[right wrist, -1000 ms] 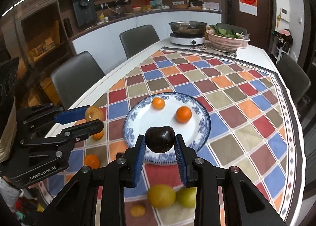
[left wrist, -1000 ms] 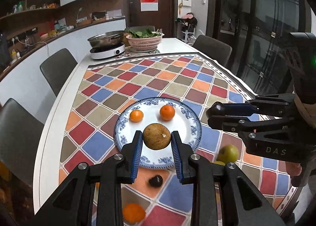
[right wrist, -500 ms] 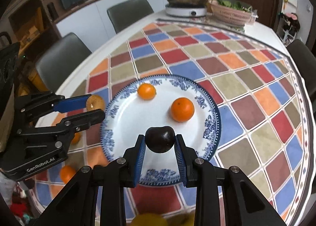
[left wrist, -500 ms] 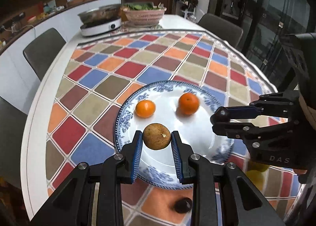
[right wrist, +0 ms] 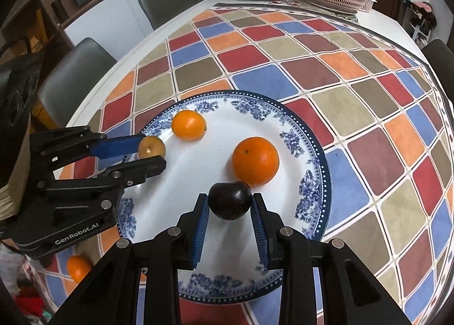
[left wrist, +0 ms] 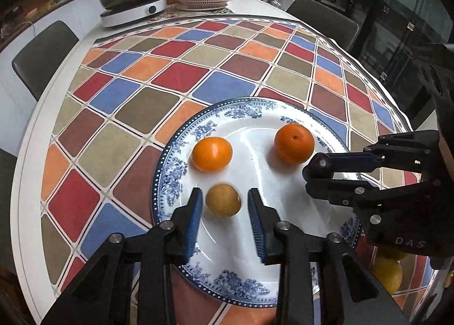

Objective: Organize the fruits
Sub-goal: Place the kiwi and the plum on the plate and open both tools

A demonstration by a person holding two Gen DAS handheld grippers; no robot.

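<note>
Over the round white plate with blue flower rim [left wrist: 170, 180], a dull brown-yellow round fruit with rough skin [left wrist: 223, 199] is seen between the opening jaws of the left gripper [left wrist: 224, 205], whose blue pads are clear of it on both sides. A dark, glossy, almost black plum [right wrist: 229, 200] is pinched by the right gripper [right wrist: 230, 208] above the plate's near side. Two smooth orange mandarins [left wrist: 212, 153] are lying on the plate behind them.

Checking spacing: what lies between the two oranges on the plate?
Nothing: bare white plate between the left orange and the right orange, clear in the left wrist view.

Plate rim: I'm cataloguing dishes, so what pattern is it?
Blue floral on white plate; right wrist view.
</note>
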